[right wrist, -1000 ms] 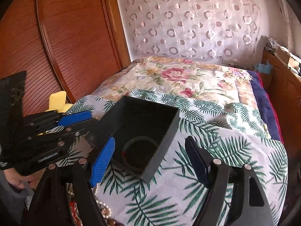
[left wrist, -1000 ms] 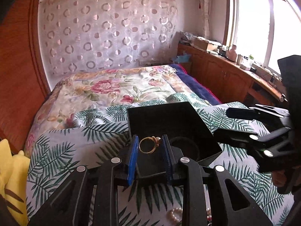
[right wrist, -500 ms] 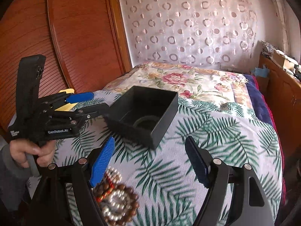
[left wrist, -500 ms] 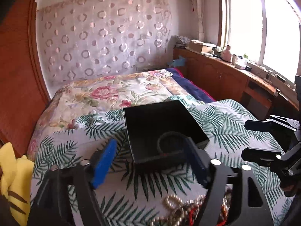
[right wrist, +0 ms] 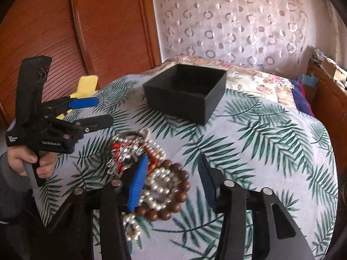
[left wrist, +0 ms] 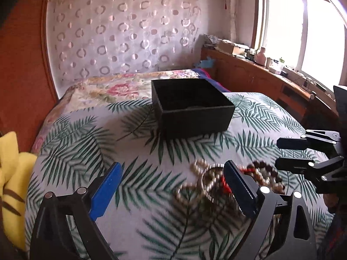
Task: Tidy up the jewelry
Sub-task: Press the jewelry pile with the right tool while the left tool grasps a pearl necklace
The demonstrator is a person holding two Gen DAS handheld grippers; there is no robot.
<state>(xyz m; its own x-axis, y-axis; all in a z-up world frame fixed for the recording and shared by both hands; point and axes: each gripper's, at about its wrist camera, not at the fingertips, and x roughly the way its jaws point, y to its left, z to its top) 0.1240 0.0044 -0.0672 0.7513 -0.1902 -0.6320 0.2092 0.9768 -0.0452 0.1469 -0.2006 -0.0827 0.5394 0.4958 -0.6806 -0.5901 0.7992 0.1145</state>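
Observation:
A black open box [left wrist: 190,106] stands on the palm-leaf cloth; it also shows in the right wrist view [right wrist: 186,91]. A heap of jewelry [right wrist: 149,173] lies nearer: pearl strands, a brown bead bracelet [right wrist: 173,199] and red pieces. In the left wrist view the heap [left wrist: 219,182] lies by my right finger. My left gripper [left wrist: 171,190] is open and empty, back from the box. My right gripper [right wrist: 171,179] is open and empty, low over the heap.
A yellow plush toy [left wrist: 10,179] lies at the left edge of the bed. A wooden headboard [right wrist: 65,28] stands to the left. A wooden counter [left wrist: 271,80] with small items runs under the window on the right.
My left gripper held a gold ring over the box, opened, and pulled back empty. Both grippers drew back and lowered toward the jewelry heap.

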